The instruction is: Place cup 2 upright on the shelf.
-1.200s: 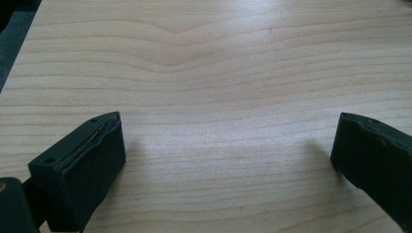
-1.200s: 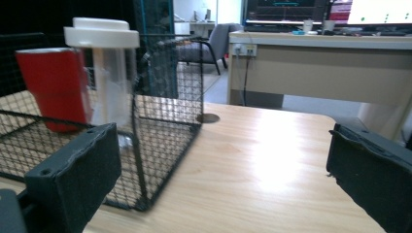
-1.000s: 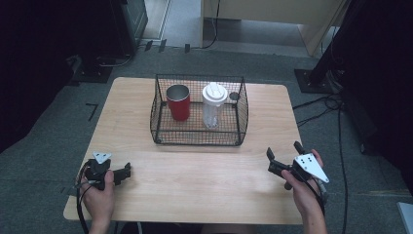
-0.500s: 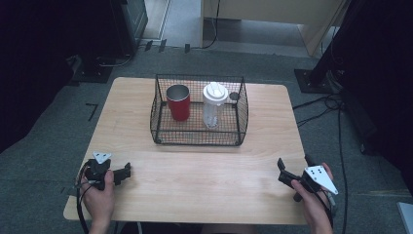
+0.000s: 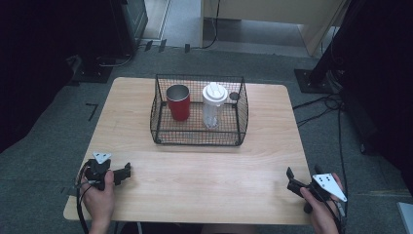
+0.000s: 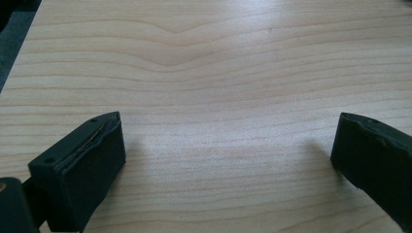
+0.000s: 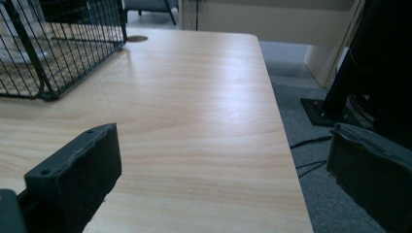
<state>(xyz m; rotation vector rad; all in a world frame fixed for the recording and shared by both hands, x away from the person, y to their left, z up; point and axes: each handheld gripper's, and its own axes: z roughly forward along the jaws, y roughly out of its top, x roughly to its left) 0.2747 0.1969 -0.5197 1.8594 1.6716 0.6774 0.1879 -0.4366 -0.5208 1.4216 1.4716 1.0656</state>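
A black wire basket [image 5: 198, 134] holding a red metal cup [image 5: 178, 102] and clear white-lidded bottle [image 5: 214, 105] sits mid-surface, well beyond both grippers' wide-spread, empty fingers [image 6: 82, 160].

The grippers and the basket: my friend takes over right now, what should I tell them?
Left gripper: open, holding nothing, low over the table's near left corner.
Right gripper: open, holding nothing, at the near right edge, one jaw past the table's side.
Wire basket: standing mid-table towards the far side. The red cup stands upright in its left half, and the clear bottle with a white lid stands upright in its right half.
Done: both things stand in the basket.
Left: nothing is in hand; both grippers are well away from the basket.
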